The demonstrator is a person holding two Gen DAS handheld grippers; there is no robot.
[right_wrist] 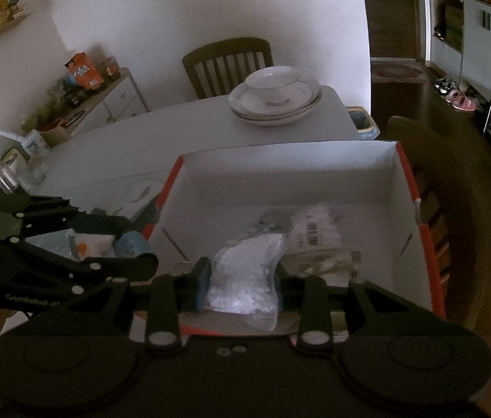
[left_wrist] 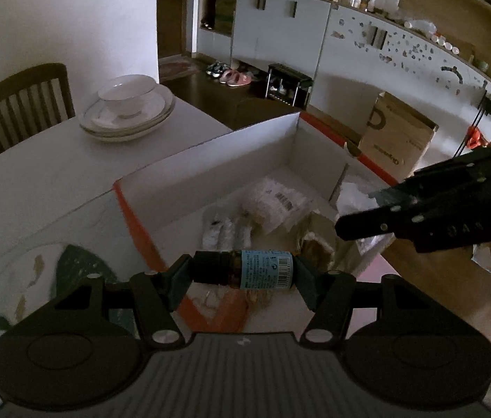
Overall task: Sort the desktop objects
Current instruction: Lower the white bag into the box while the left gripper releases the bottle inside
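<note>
- The left gripper (left_wrist: 242, 273) pinches a small dark bottle (left_wrist: 245, 270) lengthwise: one pad sits on the black cap, the other on the base, and the blue label with its barcode faces up.
- The bottle hangs above the near corner of the open box (left_wrist: 210, 160), over its orange-red rim, clear of the things lying inside.
- The right gripper (right_wrist: 240, 287) has its fingers (right_wrist: 202, 287) pressed onto a clear plastic bag (right_wrist: 245, 278) of white bits, which bulges up between the pads and droops below them.
- That bag is held above the near part of the box (right_wrist: 290, 170), over the near wall.
- On the box floor lie a white packet with a barcode (right_wrist: 315, 233), some small white sachets (left_wrist: 224, 231) and a crumpled brownish wrapper (left_wrist: 315, 240).
- The box stands on a white table (left_wrist: 54, 170); beyond the box's far wall, on the same table, is a stack of white plates with a bowl on top (left_wrist: 129, 106).
- A wooden chair (right_wrist: 228, 64) stands behind the table, past the plates.
- Left of the box, just beside its side wall, a patterned round plate (left_wrist: 29, 278) lies on the table.
- Both grippers hang side by side at the box's near edge.
</note>
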